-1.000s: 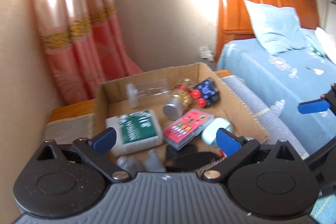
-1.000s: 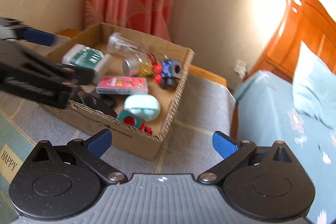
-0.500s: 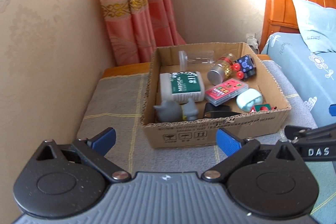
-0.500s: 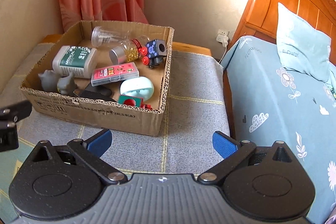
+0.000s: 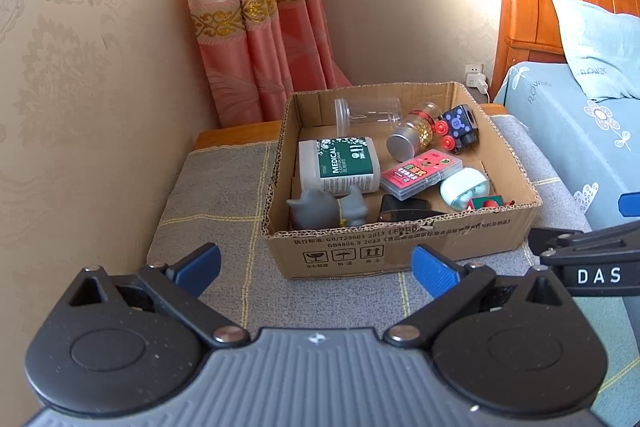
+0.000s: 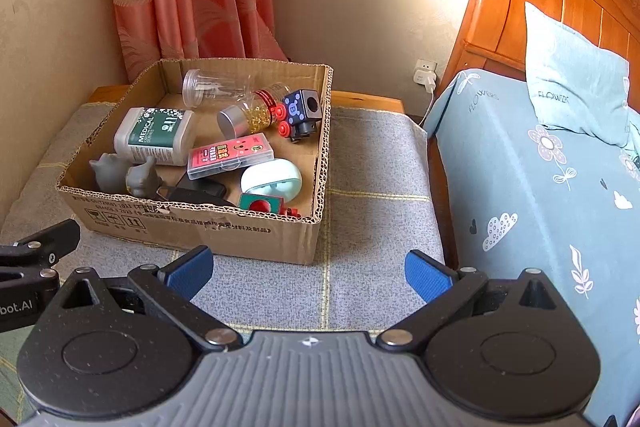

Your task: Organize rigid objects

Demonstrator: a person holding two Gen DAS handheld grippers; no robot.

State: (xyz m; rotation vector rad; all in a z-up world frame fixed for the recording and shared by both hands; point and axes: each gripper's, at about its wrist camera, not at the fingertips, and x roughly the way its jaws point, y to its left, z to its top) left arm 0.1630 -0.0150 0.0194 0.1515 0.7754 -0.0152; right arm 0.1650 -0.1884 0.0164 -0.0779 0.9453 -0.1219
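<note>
Toys, bottles and cases all lie inside the cardboard box [image 5: 400, 251] on the mat's far edge, task seemingly complete, my left gripper [image 5: 316, 263] and right gripper [image 6: 308, 267] both released, empty.

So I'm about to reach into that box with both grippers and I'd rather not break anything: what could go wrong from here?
Two risks stand out. The clear plastic jar and the gold-filled bottle both lie on their sides, so a nudge may roll them. The items in the cardboard box lie close together, so the wide-open fingers of the right gripper could bump neighbours like the pink case.
</note>
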